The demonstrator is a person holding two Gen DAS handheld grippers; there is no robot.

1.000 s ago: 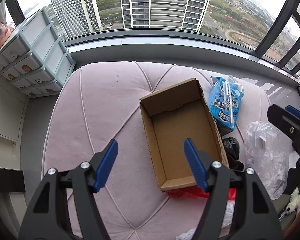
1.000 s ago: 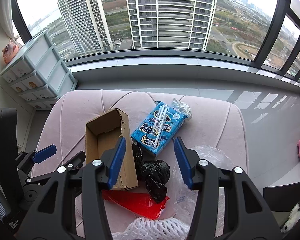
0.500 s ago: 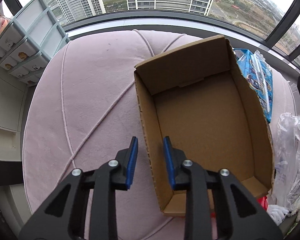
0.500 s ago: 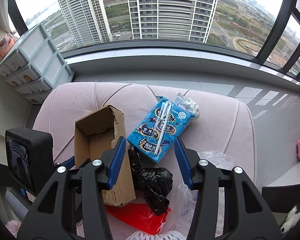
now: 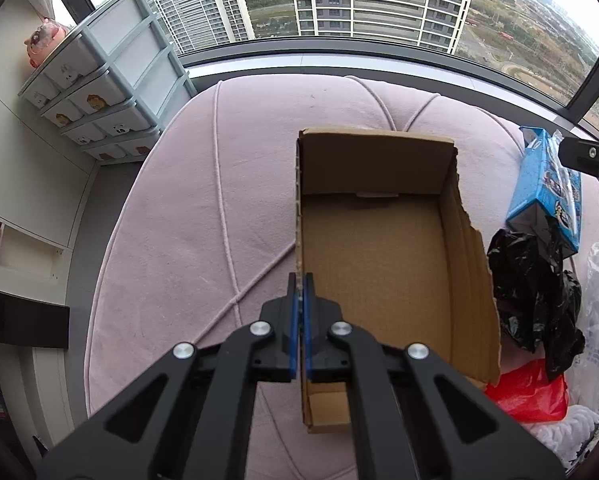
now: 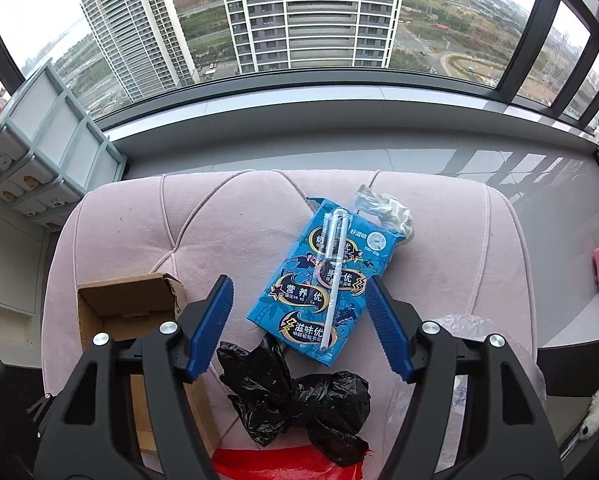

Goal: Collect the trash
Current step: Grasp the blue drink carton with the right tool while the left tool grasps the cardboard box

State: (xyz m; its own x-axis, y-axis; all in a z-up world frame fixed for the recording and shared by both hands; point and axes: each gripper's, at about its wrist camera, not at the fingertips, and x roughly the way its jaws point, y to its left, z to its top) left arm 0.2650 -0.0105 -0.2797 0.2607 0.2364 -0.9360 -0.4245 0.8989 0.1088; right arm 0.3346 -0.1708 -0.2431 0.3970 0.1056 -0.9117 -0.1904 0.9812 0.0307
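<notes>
Cardboard was what my left gripper [image 5: 299, 288] pinched: the near-left wall of the open box [image 5: 379, 248] on the pink cushion [image 5: 203, 216]. My right gripper [image 6: 299, 320] hung spread above the blue carton [image 6: 323, 280], right of the box; I judged steadying the box mattered before dropping trash in.

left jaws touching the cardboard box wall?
Touching. Left wrist view: left gripper jaws are shut on the cardboard box left wall, no gap either side.
</notes>
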